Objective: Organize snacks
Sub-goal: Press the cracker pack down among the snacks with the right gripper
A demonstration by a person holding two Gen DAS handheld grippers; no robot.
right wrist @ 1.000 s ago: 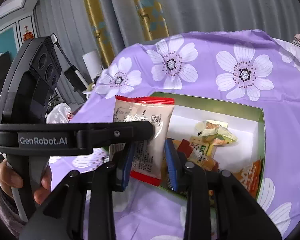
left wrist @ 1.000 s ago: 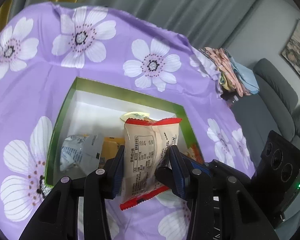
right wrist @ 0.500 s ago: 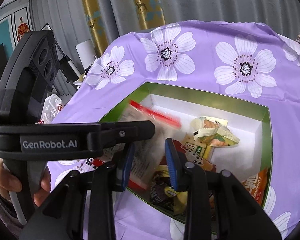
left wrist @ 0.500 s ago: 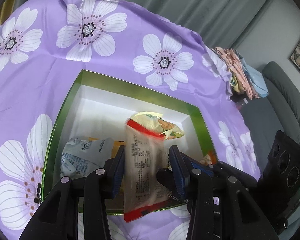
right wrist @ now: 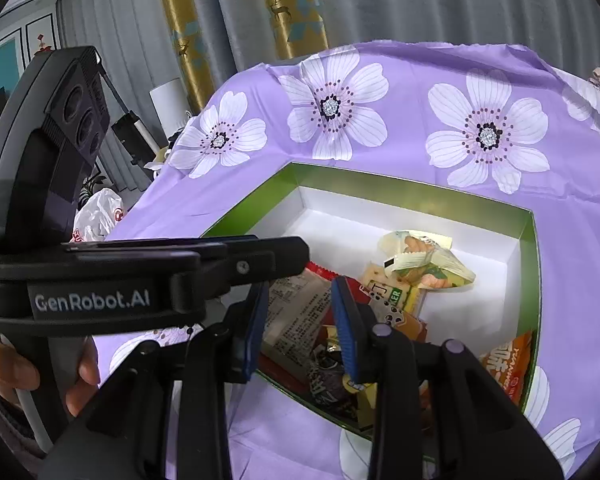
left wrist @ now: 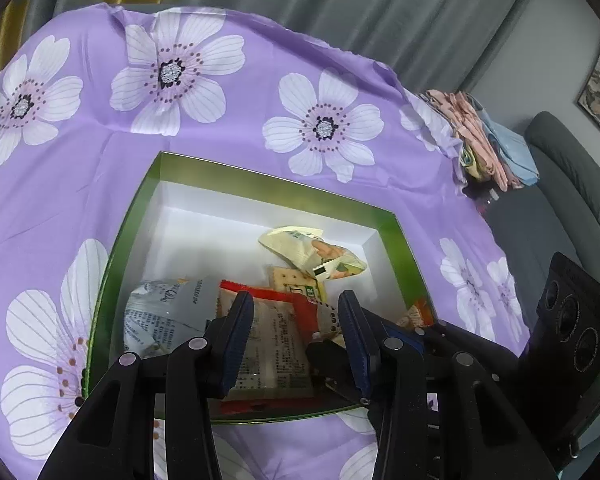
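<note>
A beige snack packet with red ends (left wrist: 272, 340) (right wrist: 296, 312) lies flat in the near part of the green box with white inside (left wrist: 260, 178) (right wrist: 420, 184). My left gripper (left wrist: 294, 320) hovers just above it, open; its blue pads stand to either side and neither presses the packet. My right gripper (right wrist: 300, 304) hangs open over the box's near left corner with nothing between its pads. The box also holds a cream packet (left wrist: 312, 252) (right wrist: 424, 260), a grey-white packet (left wrist: 168, 312), a cracker packet (left wrist: 296, 284) and an orange packet (right wrist: 508, 364).
The box sits on a purple cloth with white flowers (left wrist: 180, 80). Folded clothes (left wrist: 484, 136) lie at the cloth's far right, with a grey sofa (left wrist: 572, 176) beyond. The left tool's black body (right wrist: 100, 300), held by a hand (right wrist: 4, 364), crosses the right wrist view.
The red-ended packet stood upright between my left gripper's pads, tipped forward, and now lies flat in the box. Both grippers have shifted slightly over the box.
</note>
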